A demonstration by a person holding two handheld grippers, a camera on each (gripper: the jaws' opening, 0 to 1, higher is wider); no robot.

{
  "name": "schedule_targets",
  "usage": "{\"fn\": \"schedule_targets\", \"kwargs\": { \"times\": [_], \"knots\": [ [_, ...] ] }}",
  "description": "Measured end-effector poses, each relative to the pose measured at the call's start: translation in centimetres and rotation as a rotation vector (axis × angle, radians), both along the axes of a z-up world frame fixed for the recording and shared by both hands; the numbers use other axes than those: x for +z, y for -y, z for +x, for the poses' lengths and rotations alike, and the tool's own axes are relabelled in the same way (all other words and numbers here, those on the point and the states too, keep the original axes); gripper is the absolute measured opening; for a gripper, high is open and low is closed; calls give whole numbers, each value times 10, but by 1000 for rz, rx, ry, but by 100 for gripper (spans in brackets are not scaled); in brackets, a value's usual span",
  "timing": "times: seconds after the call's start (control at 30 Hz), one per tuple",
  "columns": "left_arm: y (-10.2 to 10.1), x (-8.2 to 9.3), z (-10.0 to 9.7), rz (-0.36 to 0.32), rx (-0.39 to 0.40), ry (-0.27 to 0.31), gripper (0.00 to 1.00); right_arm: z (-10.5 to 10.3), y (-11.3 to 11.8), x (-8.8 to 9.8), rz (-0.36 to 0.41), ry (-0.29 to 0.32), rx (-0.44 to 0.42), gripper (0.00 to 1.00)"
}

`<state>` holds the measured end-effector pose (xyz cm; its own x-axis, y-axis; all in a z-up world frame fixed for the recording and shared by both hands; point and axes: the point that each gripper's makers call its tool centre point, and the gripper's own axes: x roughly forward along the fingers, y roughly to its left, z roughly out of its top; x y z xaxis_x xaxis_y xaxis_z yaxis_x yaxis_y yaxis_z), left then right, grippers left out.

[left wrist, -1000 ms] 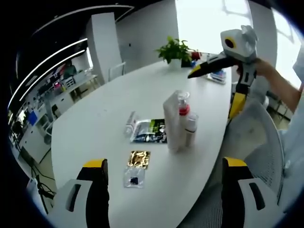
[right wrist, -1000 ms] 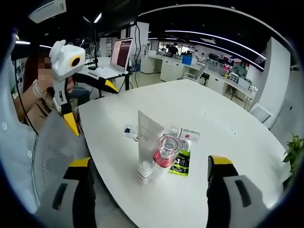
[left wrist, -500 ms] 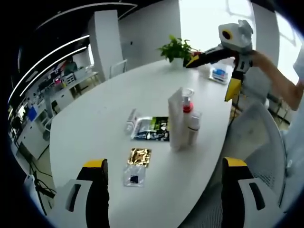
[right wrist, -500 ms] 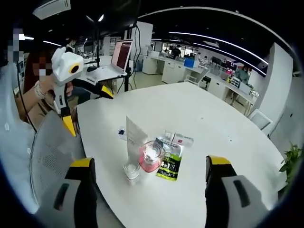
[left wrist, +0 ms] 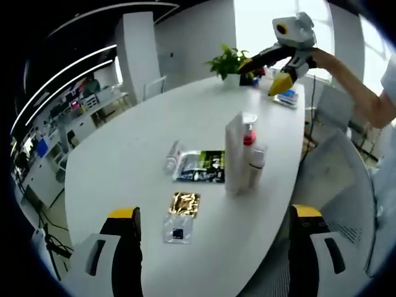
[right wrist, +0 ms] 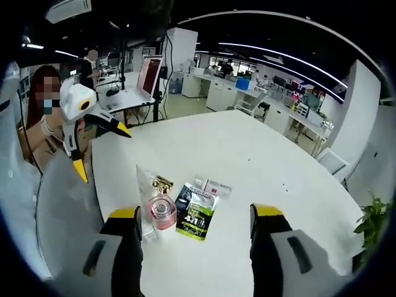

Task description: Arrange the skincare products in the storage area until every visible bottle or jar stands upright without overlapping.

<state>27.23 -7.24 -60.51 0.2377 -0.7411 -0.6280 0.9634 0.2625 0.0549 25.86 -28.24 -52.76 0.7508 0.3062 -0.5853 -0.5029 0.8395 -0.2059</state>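
White oval table [left wrist: 136,142] in an open office, with desks and ceiling light strips behind. We judge the task barely started.

Done: three products already stand upright in a tight cluster near the table's chair-side edge. These are a tall white tube [left wrist: 234,154], a pump bottle with red collar [left wrist: 249,137] and a small white bottle [left wrist: 256,166]. From the right gripper view they sit at about 9 o'clock of the green sachet [right wrist: 193,210], with the pink-topped pump bottle [right wrist: 163,209] looking straight up at us. They appear to touch or overlap; we cannot tell whether gaps exist.

Left: a small tube [left wrist: 172,156] lies flat at 9 o'clock of the green sachet [left wrist: 199,167]. The gold sachet [left wrist: 183,203] and clear packet [left wrist: 177,229] also lie flat, toward 6 o'clock of that sachet. Sachets probably cannot stand, so the lying tube is our likely target.

Left gripper [left wrist: 213,247]: jaws spread wide, holding nothing, hovering off the table's near edge. Right gripper [right wrist: 195,241]: jaws apart, empty, above the cluster. In the left gripper view it sits high at 1 o'clock [left wrist: 276,59], well away from the products.

Around: potted plant [left wrist: 228,63] at the far end, a blue-white item [left wrist: 286,98] beside it, and a mesh chair [left wrist: 343,185] at the table edge. Nothing blocks the lying tube. The risk is knocking over the crowded cluster while separating it.
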Motion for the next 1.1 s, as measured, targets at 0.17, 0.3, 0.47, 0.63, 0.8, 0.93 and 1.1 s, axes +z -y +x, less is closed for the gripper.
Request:
{"fn": "schedule_targets", "kwargs": {
  "times": [0.17, 0.3, 0.47, 0.63, 0.8, 0.93, 1.1],
  "knots": [
    [1, -1, 3, 2, 1, -4, 97, 17, 9, 0, -21, -5, 9, 66],
    [2, -2, 3, 1, -1, -9, 97, 37, 10, -7, -26, -14, 29, 63],
    [2, -4, 7, 4, 3, -14, 97, 55, 5, -28, -89, -43, 102, 62],
    [1, -6, 9, 1, 10, -27, 97, 70, -3, -47, -78, -77, 145, 62],
    [0, -9, 11, 3, 16, -37, 97, 82, -7, -61, -126, -100, 211, 60],
    [1, -12, 11, 6, 13, -47, 97, 91, -4, -74, -210, -122, 251, 57],
    [2, -15, 11, 3, 15, -58, 97, 103, -10, -86, -242, -149, 320, 57]
  ]
}}
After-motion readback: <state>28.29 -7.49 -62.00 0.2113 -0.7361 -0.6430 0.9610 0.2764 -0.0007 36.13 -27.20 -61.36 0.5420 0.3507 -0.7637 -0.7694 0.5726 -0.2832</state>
